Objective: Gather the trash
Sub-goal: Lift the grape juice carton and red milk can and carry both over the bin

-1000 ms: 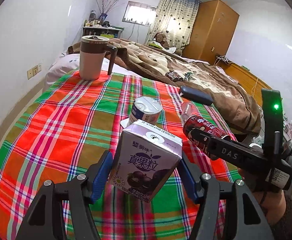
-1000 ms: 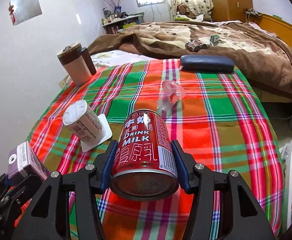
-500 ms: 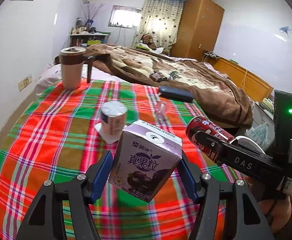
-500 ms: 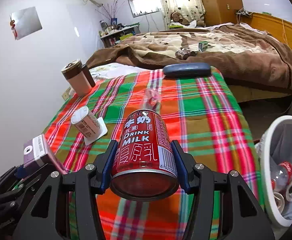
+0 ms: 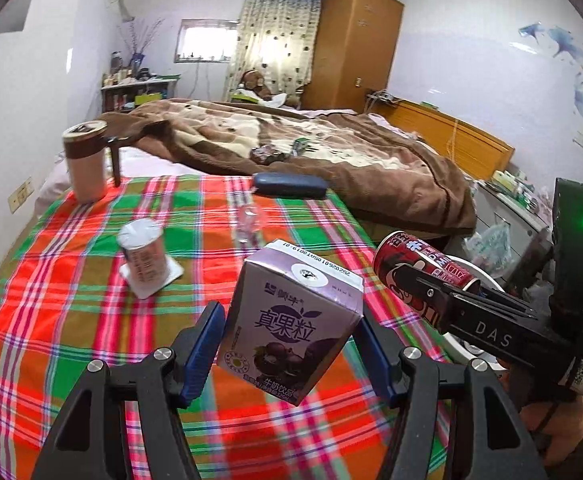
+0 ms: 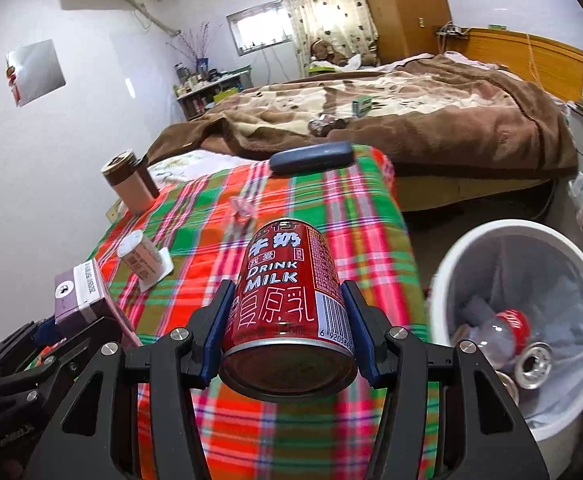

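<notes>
My left gripper (image 5: 289, 344) is shut on a purple drink carton (image 5: 291, 326), held tilted above the plaid tablecloth (image 5: 71, 320). My right gripper (image 6: 289, 328) is shut on a red milk can (image 6: 289, 300), its base towards the camera. The same can (image 5: 419, 268) shows at the right of the left wrist view, and the carton (image 6: 83, 296) at the lower left of the right wrist view. A white trash bin (image 6: 467, 256) with a liner stands on the floor to the right of the table; a plastic bottle (image 6: 495, 326) and cans lie inside.
On the cloth stand a small sealed cup (image 5: 143, 252) on a white coaster, an empty clear bottle (image 5: 247, 220), a tall brown-lidded mug (image 5: 85, 160) and a dark blue case (image 5: 289, 186). A bed with a brown blanket (image 5: 331, 152) lies beyond.
Both grippers have swung right and slightly up with their loads. The bin has come into the right wrist view, and the items on the cloth have slid left and farther away.
</notes>
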